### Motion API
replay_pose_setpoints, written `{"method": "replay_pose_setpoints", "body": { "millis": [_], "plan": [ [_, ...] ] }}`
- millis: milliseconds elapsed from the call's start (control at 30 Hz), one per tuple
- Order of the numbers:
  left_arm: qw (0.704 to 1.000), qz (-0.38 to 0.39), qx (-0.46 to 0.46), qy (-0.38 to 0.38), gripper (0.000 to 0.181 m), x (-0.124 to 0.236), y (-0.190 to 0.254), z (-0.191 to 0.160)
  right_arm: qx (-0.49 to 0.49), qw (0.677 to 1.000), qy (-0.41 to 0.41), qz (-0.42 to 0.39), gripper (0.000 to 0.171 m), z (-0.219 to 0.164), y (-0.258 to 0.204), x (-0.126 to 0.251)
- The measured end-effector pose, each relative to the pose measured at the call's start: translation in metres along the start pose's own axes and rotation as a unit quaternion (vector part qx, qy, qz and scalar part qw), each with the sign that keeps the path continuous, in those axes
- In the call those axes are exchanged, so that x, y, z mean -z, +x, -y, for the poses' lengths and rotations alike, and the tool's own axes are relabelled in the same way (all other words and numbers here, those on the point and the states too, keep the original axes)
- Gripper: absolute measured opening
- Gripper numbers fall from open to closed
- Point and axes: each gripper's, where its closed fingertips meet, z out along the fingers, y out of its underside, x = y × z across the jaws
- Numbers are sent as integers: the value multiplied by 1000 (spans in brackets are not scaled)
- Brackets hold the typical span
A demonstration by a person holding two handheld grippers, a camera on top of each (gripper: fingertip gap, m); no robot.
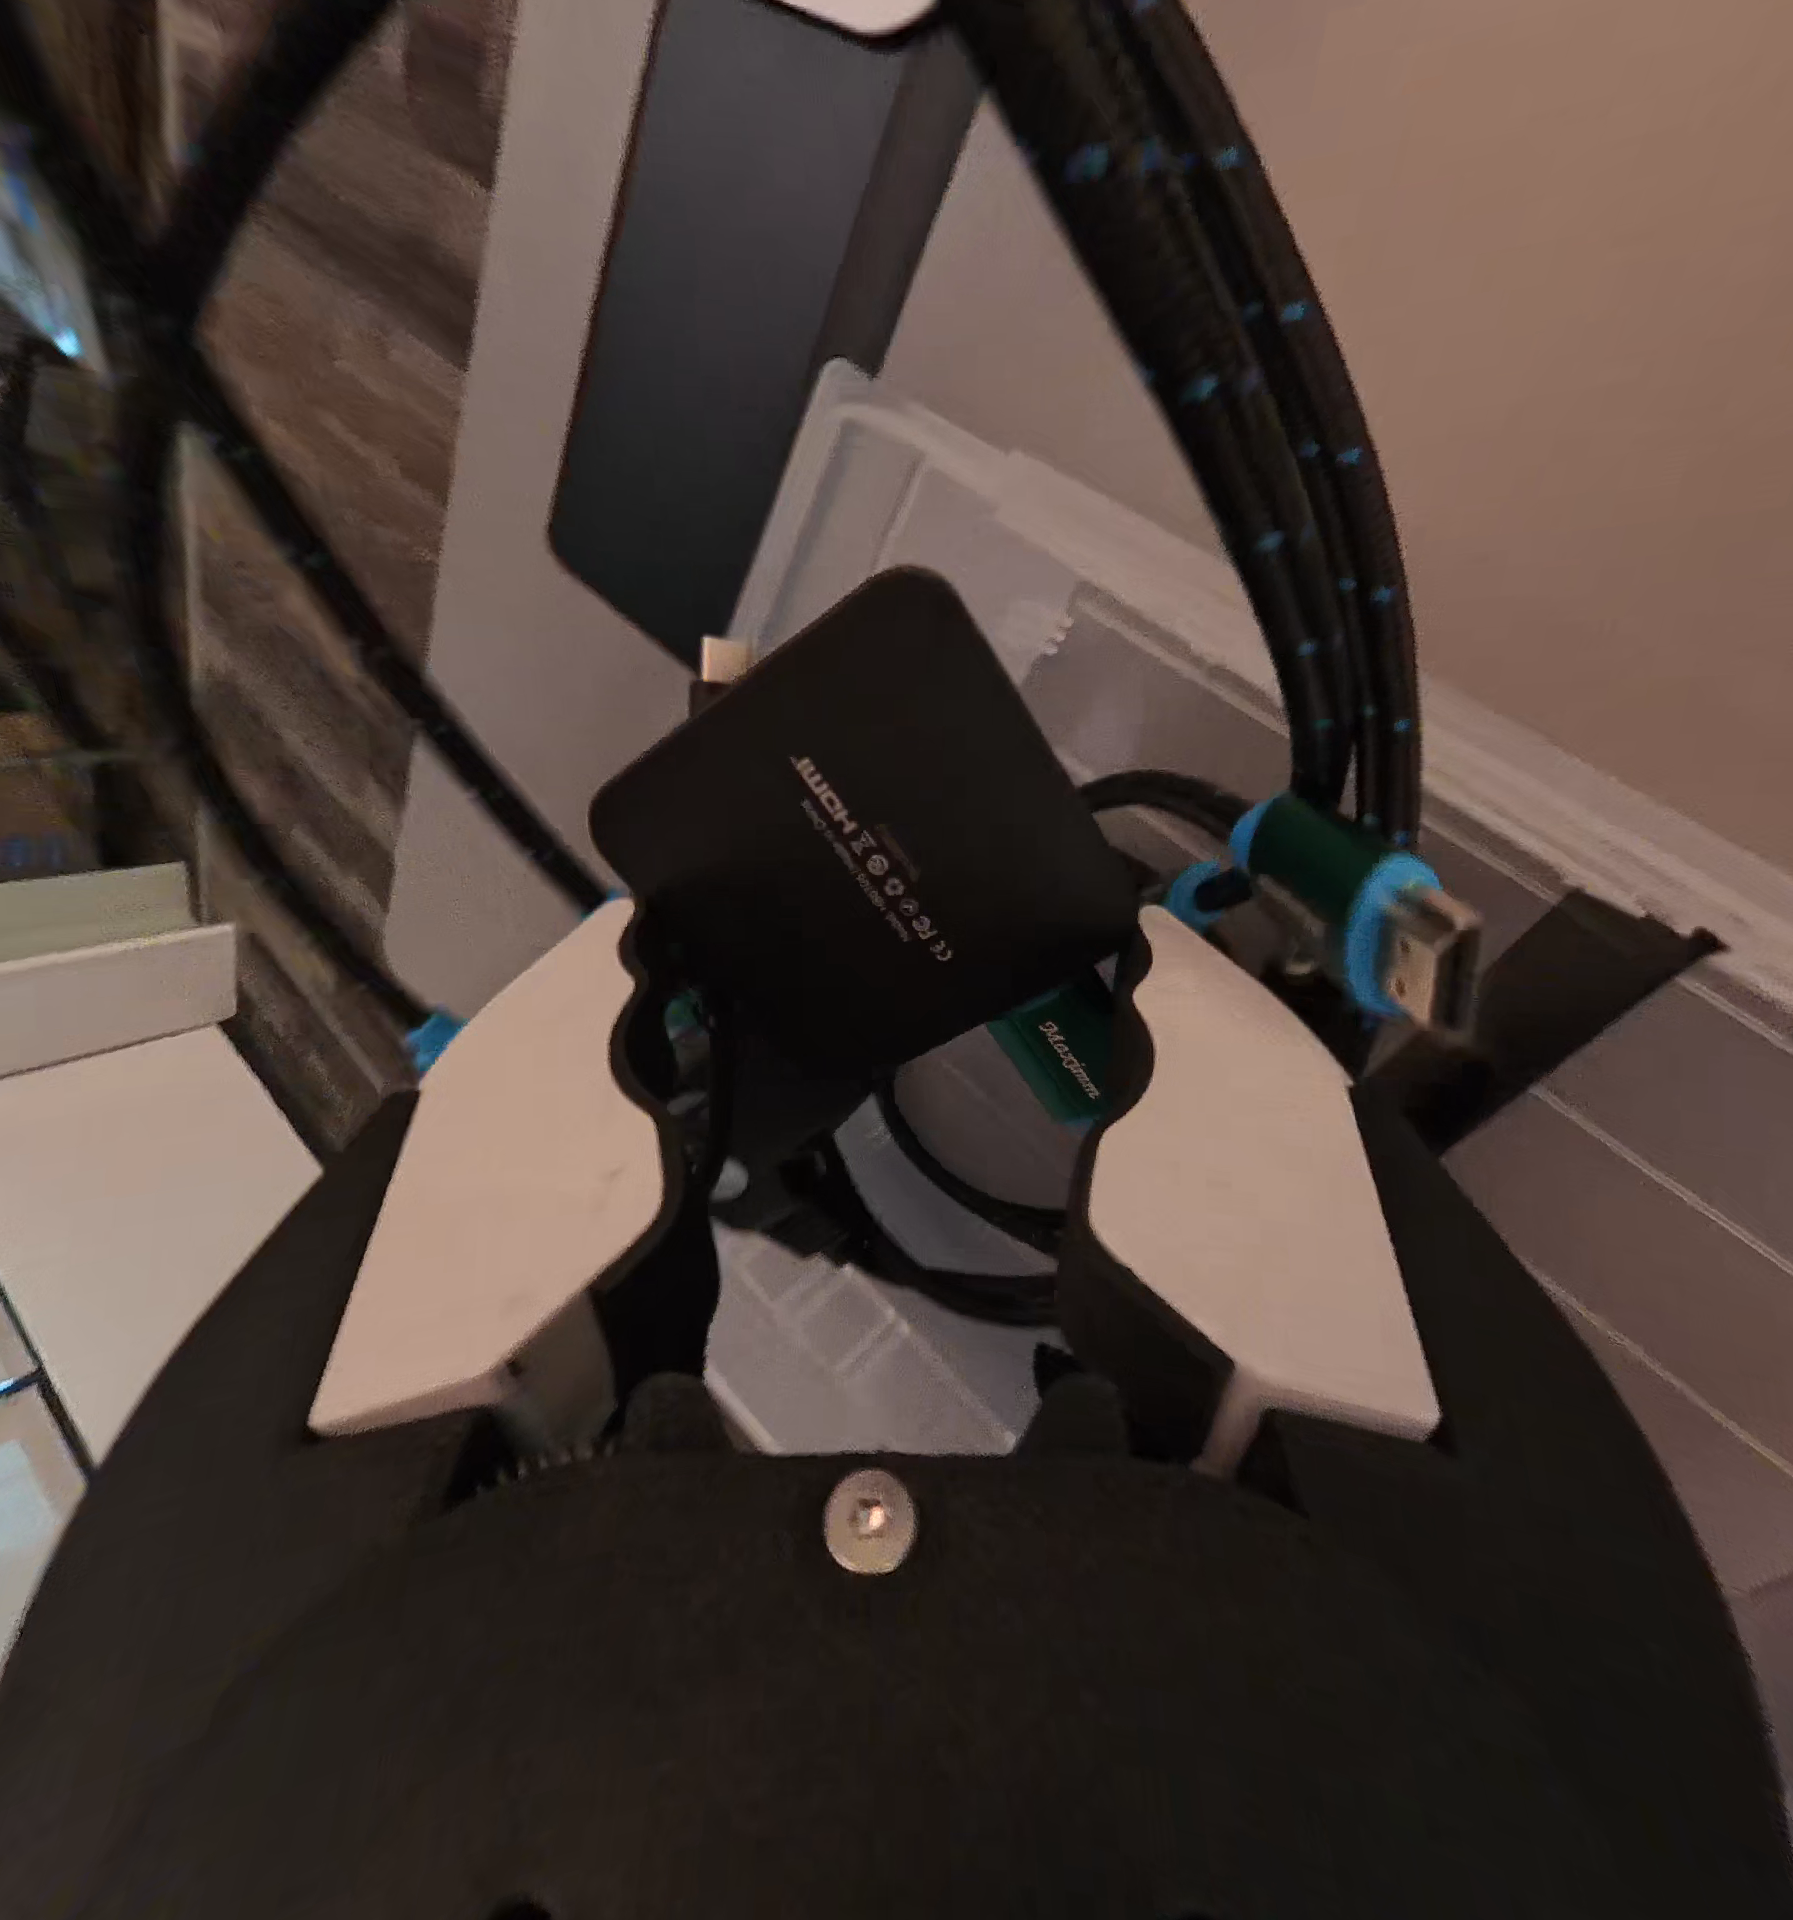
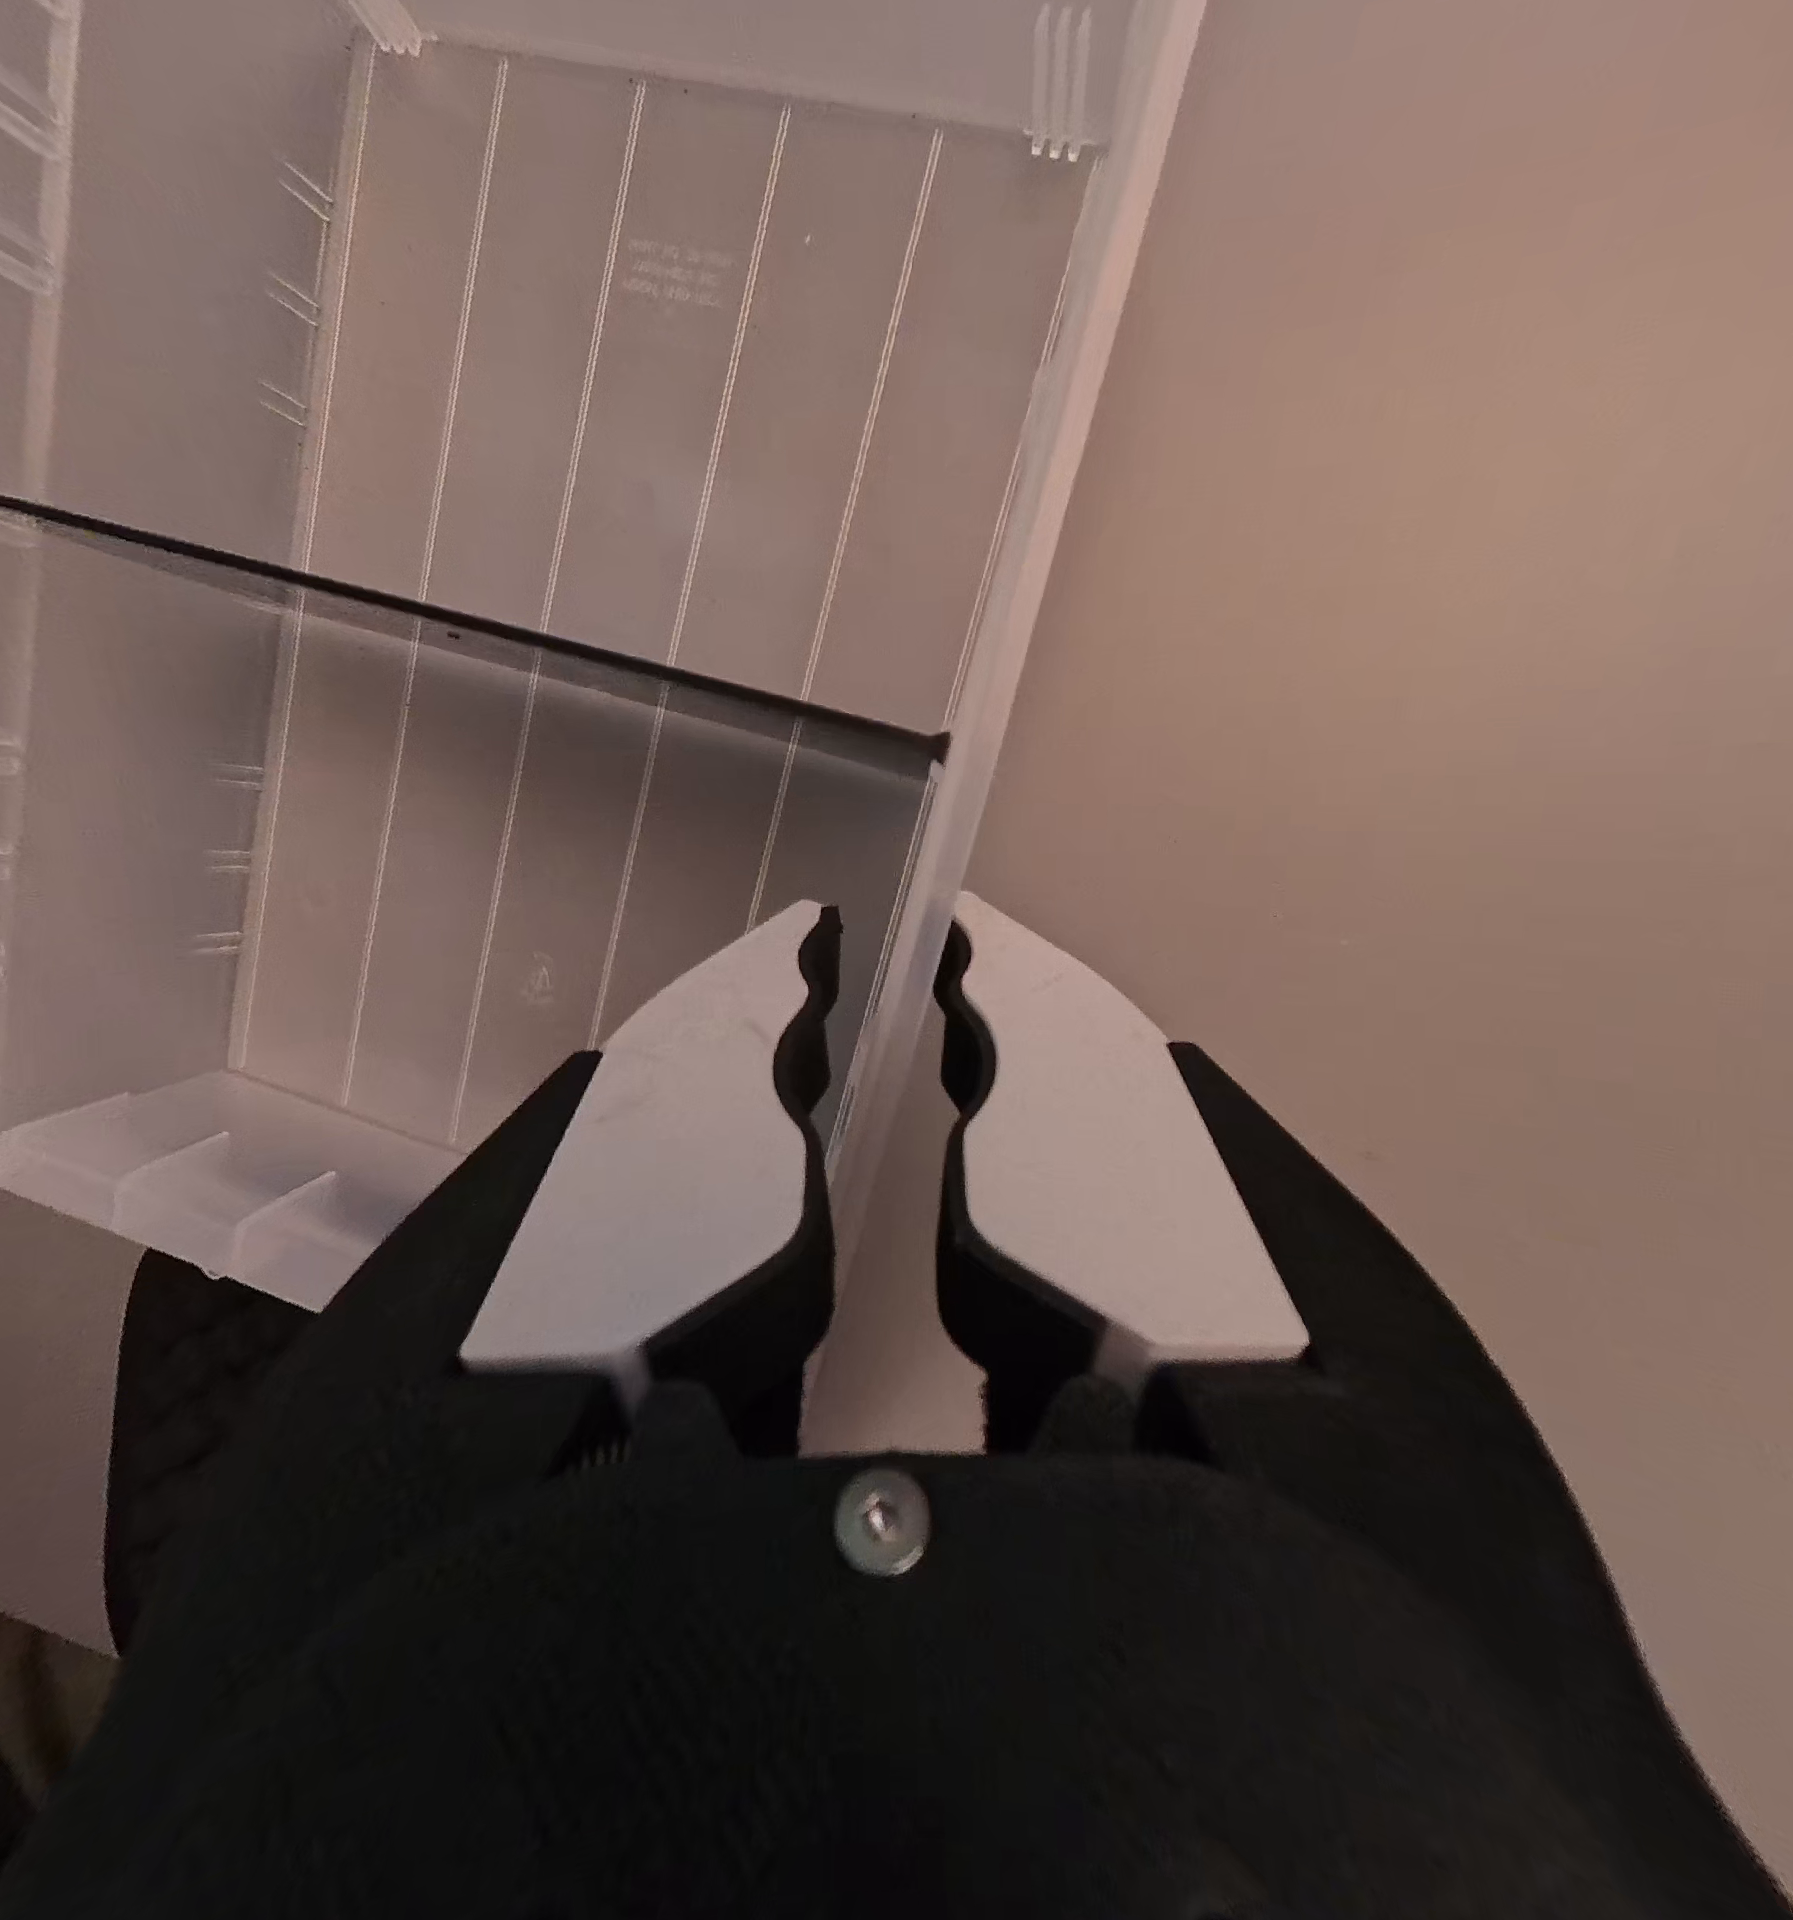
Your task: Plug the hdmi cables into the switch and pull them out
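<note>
The switch is matt black plastic, smooth, with rounded corners. The cables wear a rough black braided sleeve flecked with blue, and the loose plug has a shiny metal tip behind glossy green and light blue plastic. The left gripper has smooth matt white fingers with wavy black rubbery-looking pads, plus a bright metal screw in grainy black plastic. The bin is frosted, translucent ribbed plastic.

Switch between left gripper's fingers, loose plug to its right, cable bundle above; bin wall between right gripper's fingers
</note>
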Motion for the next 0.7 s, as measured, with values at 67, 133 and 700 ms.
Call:
{"method": "replay_pose_setpoints", "body": {
  "millis": [67,133,700],
  "plan": [
    [999,31,9,5,83,17,-10,-3,-1,1000,1,4,16,-1,1,1],
    [998,61,22,12,83,36,-19,-7,-2,1000,-1,6,14,-1,3,1],
    [970,211,94,82,83,139,-49,-20,31,992,72,-97,22,32,7,52]
  ]
}}
